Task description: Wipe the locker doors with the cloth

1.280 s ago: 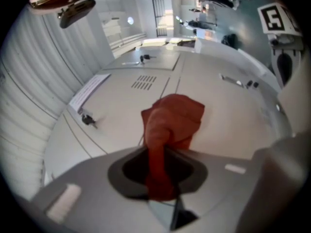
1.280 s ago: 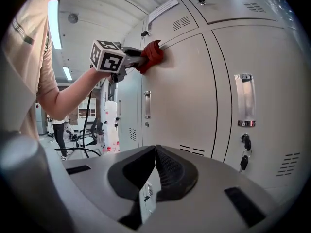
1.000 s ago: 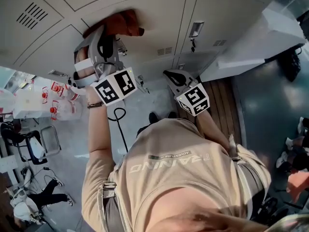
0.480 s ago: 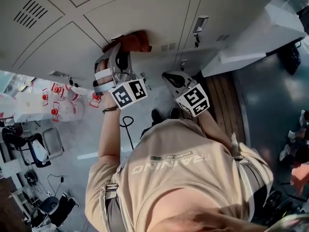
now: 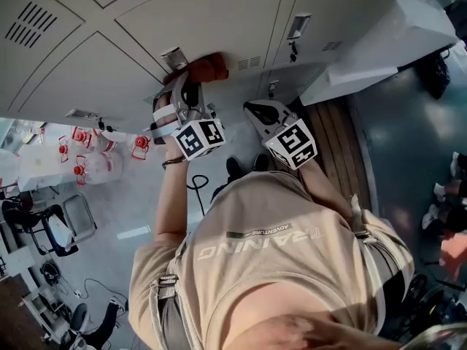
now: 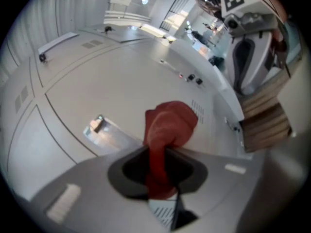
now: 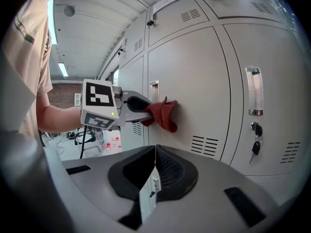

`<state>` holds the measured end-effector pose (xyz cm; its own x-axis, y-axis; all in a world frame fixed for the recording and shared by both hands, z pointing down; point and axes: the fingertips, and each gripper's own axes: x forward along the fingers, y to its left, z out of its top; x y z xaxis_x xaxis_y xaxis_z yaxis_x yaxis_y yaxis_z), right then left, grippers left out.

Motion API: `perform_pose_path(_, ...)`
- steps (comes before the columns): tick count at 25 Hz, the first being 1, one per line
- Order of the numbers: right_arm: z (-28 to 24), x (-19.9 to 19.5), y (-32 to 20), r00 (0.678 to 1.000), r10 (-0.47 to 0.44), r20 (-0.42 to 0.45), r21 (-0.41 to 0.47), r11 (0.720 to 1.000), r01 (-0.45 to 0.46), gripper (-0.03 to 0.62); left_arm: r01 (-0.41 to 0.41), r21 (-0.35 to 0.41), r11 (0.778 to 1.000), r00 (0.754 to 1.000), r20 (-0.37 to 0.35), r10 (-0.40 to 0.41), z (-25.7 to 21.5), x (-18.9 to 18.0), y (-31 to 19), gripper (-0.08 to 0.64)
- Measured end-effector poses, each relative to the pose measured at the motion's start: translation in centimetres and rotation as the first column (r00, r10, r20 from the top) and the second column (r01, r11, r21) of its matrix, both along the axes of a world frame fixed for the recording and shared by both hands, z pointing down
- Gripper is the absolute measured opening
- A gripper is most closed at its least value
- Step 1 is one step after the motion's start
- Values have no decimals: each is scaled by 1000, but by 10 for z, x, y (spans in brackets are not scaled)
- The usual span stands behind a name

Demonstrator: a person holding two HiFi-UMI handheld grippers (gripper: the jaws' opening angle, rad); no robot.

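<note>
Against the locker door point(image 7: 194, 76), the cloth point(image 6: 170, 123) bulges just past the tips of the left tongs point(image 6: 158, 154), which pinch it tight, while the right tongs point(image 7: 154, 150) sit closed and empty nearby.

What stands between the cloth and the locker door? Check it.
Nothing visible does. The cloth, shut in the left tongs, lies right against the door. The handle sits off to one side of it.
</note>
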<state>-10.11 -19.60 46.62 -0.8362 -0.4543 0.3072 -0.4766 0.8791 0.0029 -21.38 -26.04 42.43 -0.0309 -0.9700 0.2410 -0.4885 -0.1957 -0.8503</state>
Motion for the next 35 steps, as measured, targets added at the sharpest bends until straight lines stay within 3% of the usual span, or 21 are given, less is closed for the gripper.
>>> perform_pose_path(6, 2, 1, -3, 1000, 1, -4, -4, 1000, -1, 15, 0, -138, 990, 1000, -15, -2, 58, -2, -5, 72)
perform_pose_path(11, 3, 1, -6, 1000, 2, -3, -4, 1000, -2, 14, 2, -248, 969, 999, -52, -16, 105, -4, -6, 74)
perform_pose_path(16, 2, 1, -8, 1000, -3, -8, -1, 1000, 3, 14, -1, -320, 947, 998, -63, -20, 137, -4, -7, 81)
perform_pose_path(20, 3, 3, -9, 1000, -7, -8, -2, 1000, 7, 14, -16, -346, 938, 998, -55, -4, 135, 1, -2, 81)
perform_pose_path(23, 2, 4, -13, 1000, -7, -2, -1, 1000, 7, 14, -46, -333, 942, 998, -60, 28, 103, 12, 5, 81)
perform_pose_path(26, -2, 6, -17, 1000, -3, 14, 4, 1000, 3, 15, -70, -293, 954, 997, -47, 58, 40, 28, 17, 81)
perform_pose_path(30, -11, 10, -24, 999, 1, 34, 21, 1000, -2, 15, -75, -171, 982, 997, -9, 74, -62, 43, 20, 81)
perform_pose_path(35, -25, 15, -28, 999, -8, 53, 54, 999, 5, 15, -49, -14, 999, 998, 44, 50, -162, 51, 9, 81)
